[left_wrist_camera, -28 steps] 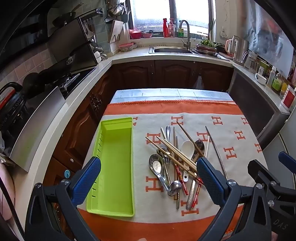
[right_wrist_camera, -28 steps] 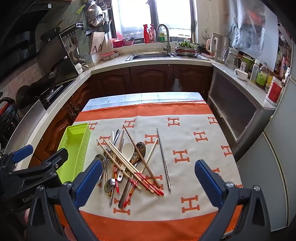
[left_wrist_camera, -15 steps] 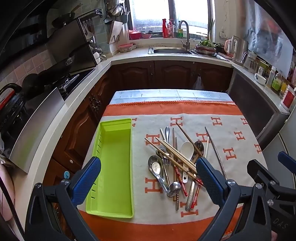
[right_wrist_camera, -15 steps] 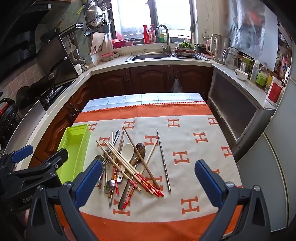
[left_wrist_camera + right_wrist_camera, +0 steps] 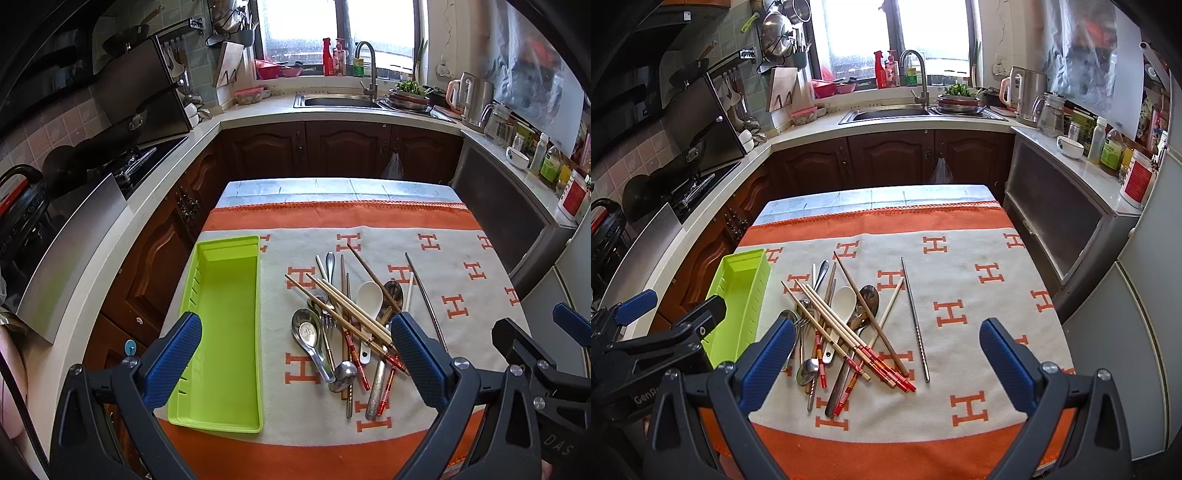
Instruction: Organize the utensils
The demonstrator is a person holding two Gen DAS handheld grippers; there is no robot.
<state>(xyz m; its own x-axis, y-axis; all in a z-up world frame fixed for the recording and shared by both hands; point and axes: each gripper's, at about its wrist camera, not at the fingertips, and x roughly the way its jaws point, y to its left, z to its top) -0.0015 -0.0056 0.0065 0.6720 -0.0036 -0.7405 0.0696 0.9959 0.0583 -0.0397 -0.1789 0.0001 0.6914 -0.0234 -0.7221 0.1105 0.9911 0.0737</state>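
Observation:
A mixed pile of utensils [image 5: 351, 325] lies on the orange and cream cloth: metal spoons, a white ceramic spoon [image 5: 369, 295], a fork, wooden and red-tipped chopsticks. The pile also shows in the right wrist view [image 5: 842, 332]. A single metal chopstick [image 5: 915, 319] lies apart to the right. An empty lime-green tray [image 5: 225, 325] sits left of the pile. My left gripper [image 5: 295, 354] is open and empty, above the near table edge. My right gripper [image 5: 886, 354] is open and empty, to its right.
The table [image 5: 875, 195] stands in a U-shaped kitchen with dark wood cabinets [image 5: 890, 158]. A stove [image 5: 122, 170] is on the left counter, a sink [image 5: 340, 99] at the back, jars and a kettle on the right counter. A fridge [image 5: 1145, 332] stands at right.
Both grippers have drifted very slightly; the view is almost the same. Nothing on the table has moved.

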